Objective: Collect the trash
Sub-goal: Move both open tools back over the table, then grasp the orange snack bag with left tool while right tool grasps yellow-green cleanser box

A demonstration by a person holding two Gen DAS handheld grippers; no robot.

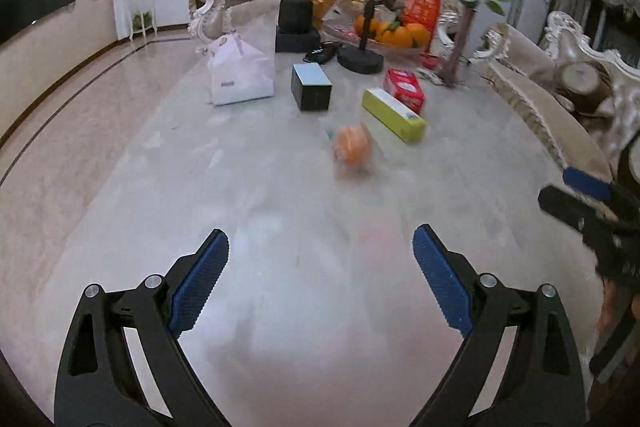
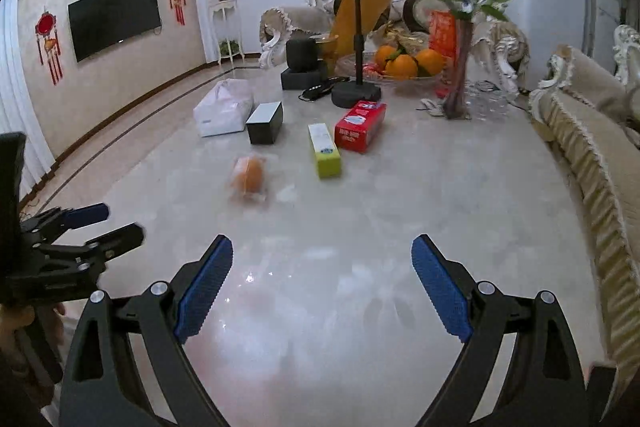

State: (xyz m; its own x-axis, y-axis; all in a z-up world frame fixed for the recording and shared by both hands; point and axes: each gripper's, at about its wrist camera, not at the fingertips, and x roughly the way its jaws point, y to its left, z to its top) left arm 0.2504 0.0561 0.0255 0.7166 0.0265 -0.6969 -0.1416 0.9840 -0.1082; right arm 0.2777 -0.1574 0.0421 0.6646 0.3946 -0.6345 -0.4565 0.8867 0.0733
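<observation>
On the glossy marble table [image 1: 160, 187] [image 2: 440, 195] lie an orange in a clear wrapper [image 1: 352, 147] [image 2: 249, 178], a yellow-green carton [image 1: 394, 114] [image 2: 325, 150], a red tissue box [image 1: 405, 89] [image 2: 361, 126], a dark box with a pale top [image 1: 311, 86] [image 2: 265, 123] and a white plastic bag [image 1: 240, 73] [image 2: 224, 109]. My left gripper [image 1: 321, 247] is open and empty, well short of the orange. My right gripper [image 2: 322, 255] is open and empty too. Each gripper shows at the edge of the other's view: the right gripper [image 1: 576, 193], the left gripper [image 2: 116, 223].
At the table's far end stand a phone stand on a round base [image 1: 360, 59] [image 2: 355, 95], a glass bowl of oranges [image 1: 394, 34] [image 2: 408, 65], black boxes [image 1: 296, 27] [image 2: 303, 67] and a vase of roses [image 1: 460, 39] [image 2: 460, 67]. Sofas [image 1: 540, 99] [image 2: 588, 147] flank the right side.
</observation>
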